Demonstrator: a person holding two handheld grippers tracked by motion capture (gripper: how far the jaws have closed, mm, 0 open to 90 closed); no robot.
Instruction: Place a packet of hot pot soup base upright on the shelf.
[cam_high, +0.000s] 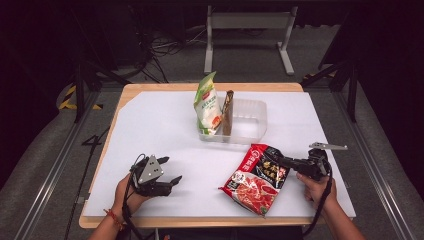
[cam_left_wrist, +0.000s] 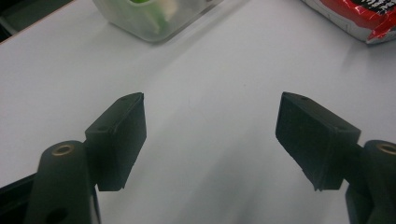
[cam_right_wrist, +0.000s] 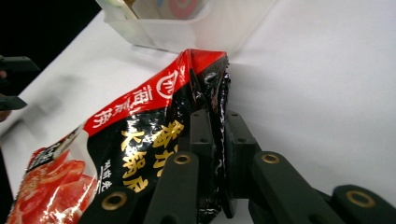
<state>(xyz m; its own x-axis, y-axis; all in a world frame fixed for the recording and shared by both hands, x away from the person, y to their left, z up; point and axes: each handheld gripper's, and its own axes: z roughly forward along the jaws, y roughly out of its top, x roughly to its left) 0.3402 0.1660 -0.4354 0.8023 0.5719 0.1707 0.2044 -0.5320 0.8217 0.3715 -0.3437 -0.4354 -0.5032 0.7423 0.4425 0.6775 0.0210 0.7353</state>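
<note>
the clear plastic bin (cam_high: 252, 120) at the table's far middle holds an upright green-white pouch (cam_high: 207, 107) and a brown packet (cam_high: 228, 112); the right gripper (cam_high: 286, 161) pinches the red-black snack bag (cam_high: 257, 177) lying before it, while the left gripper (cam_high: 172, 181) gapes empty

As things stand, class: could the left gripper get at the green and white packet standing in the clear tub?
Probably yes. The left gripper has its jaws open and empty, with bare white table between it and the clear tub. The green and white packet sticks up above the rim, on the tub's nearer end.
</note>
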